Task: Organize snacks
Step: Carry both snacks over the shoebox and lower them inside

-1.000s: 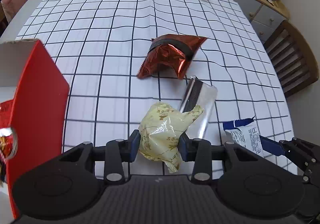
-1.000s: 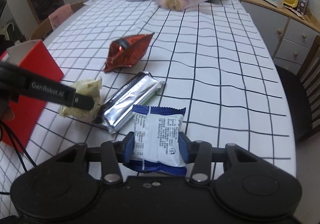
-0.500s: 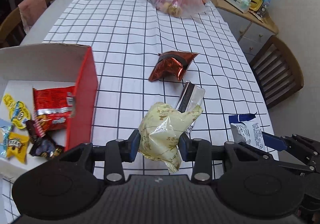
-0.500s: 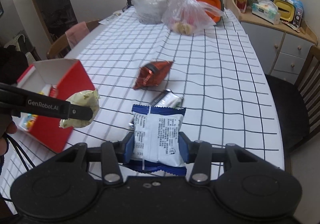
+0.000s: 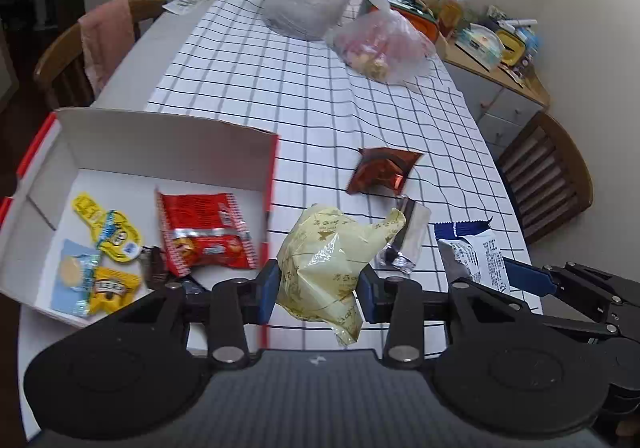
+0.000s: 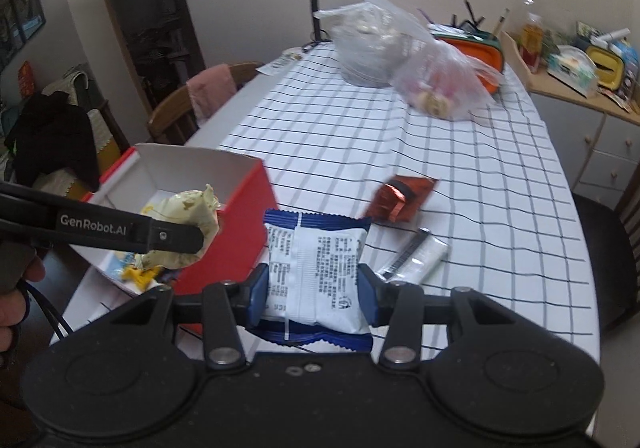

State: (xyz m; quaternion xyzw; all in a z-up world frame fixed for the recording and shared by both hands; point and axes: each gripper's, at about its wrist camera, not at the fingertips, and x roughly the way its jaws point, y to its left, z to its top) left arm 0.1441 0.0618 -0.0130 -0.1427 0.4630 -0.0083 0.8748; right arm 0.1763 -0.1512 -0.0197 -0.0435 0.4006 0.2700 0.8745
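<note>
Left wrist view: my left gripper (image 5: 316, 282) is clamped part-closed on the yellow pastry bag (image 5: 326, 256), held above the table edge just right of the red box (image 5: 168, 144); the box, near left, already holds several snacks; the copper pouch (image 5: 382, 170) and silver bar (image 5: 408, 234) lie on the checked cloth (image 5: 320, 96). Risk, as I judge it: the soft bag could slip or catch the box wall on release.

Right wrist view: my right gripper (image 6: 312, 290) grips the blue-white packet (image 6: 316, 272) by its sides, narrowly open; the frame is blurred; packet print is unreadable; most of the box floor is hidden.
</note>
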